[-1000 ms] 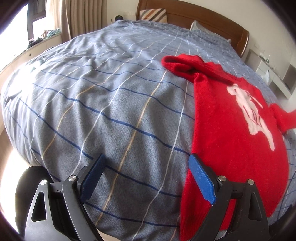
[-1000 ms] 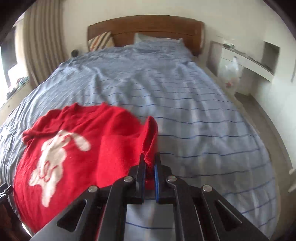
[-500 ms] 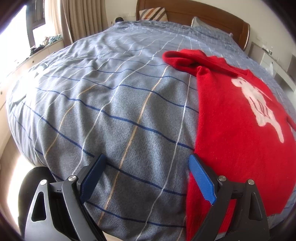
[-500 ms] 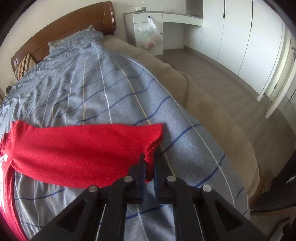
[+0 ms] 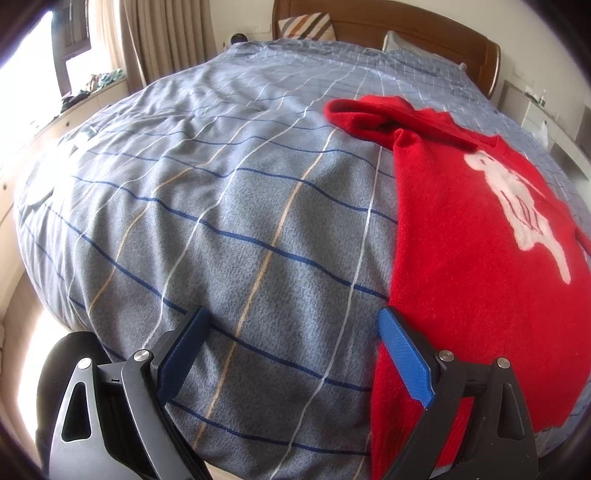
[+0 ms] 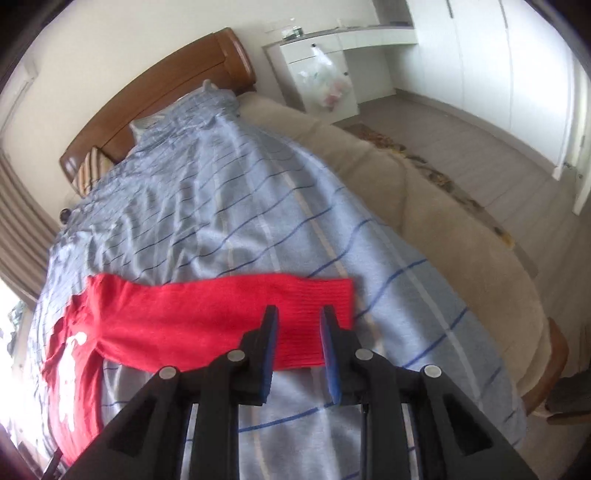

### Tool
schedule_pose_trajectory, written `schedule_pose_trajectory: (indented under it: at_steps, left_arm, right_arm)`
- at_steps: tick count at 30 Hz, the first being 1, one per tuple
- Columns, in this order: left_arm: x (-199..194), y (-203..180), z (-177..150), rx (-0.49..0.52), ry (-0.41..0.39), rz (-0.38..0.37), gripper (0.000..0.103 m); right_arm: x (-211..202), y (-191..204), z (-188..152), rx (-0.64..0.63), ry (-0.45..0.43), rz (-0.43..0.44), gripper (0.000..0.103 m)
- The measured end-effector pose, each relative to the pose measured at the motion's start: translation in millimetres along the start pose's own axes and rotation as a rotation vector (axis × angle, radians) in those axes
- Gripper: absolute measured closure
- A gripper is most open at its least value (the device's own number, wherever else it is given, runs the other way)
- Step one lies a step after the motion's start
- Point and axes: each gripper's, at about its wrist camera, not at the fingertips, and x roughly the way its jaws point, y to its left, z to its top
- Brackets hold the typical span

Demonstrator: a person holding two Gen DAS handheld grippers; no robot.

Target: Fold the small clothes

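Note:
A small red sweater with a white figure on its front lies flat on the blue striped bedspread. Its far sleeve is bunched near the collar. My left gripper is open and empty near the bed's near edge, its right finger over the sweater's hem. In the right wrist view one sleeve lies stretched straight out to the right on the bedspread. My right gripper is open just above the sleeve's cuff end and holds nothing.
A wooden headboard and pillows stand at the far end. A beige mattress edge runs along the bed's right side. A white cabinet with a plastic bag stands beyond it. Curtains and a window ledge are on the left.
My right gripper pulled the sleeve out to the right, laid it flat and opened, letting it go. The left gripper stayed open and hardly moved.

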Motion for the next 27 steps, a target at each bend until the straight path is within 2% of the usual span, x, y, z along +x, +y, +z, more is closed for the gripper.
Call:
schedule_pose_trajectory:
  at_steps: [2, 4, 7, 9, 10, 12, 14, 16, 18, 20, 23, 25, 27]
  left_arm:
    - [-6, 2, 5, -0.001, 0.023, -0.022, 0.009]
    - [-23, 5, 21, 0.008, 0.003, -0.087, 0.009]
    - [-59, 6, 65, 0.071, -0.143, -0.108, 0.006]
    - [-71, -3, 105, 0.131, -0.228, -0.132, 0.002]
    - [-71, -13, 125, 0.171, -0.246, -0.15, 0.002]
    - [-56, -45, 161, 0.3, -0.219, -0.213, 0.002]
    - [-29, -90, 178, 0.505, -0.153, -0.25, 0.003]
    - [-1, -136, 173, 0.719, -0.135, -0.227, 0.002]
    - [24, -170, 165, 0.853, -0.119, -0.187, 0.003]
    - [53, -191, 166, 0.896, -0.063, -0.17, 0.018]
    - [92, -205, 175, 0.853, 0.028, -0.137, 0.027]
    - [106, -208, 175, 0.821, 0.053, -0.145, 0.031]
    - [113, -207, 177, 0.761, 0.071, -0.184, 0.064]
  right_arm:
    - [17, 9, -9, -0.005, 0.046, 0.025, 0.079]
    - [34, 10, -24, -0.02, 0.092, -0.062, 0.079]
    - [23, 14, -41, -0.047, 0.022, -0.153, 0.078]
    - [5, 30, -52, -0.092, -0.025, -0.179, 0.061]
    - [-4, 40, -59, -0.12, -0.044, -0.162, 0.058]
    - [-18, 61, -74, -0.179, -0.062, -0.127, 0.055]
    - [-29, 78, -94, -0.216, -0.064, -0.084, 0.055]
    - [-34, 89, -113, -0.219, -0.059, -0.041, 0.055]
    - [-35, 95, -131, -0.212, -0.041, -0.005, 0.055]
    - [-35, 101, -146, -0.206, -0.032, 0.022, 0.055]
    - [-40, 108, -164, -0.231, -0.038, 0.024, 0.054]
    - [-43, 115, -168, -0.249, -0.041, 0.034, 0.054]
    - [-47, 119, -170, -0.271, -0.066, 0.025, 0.054]
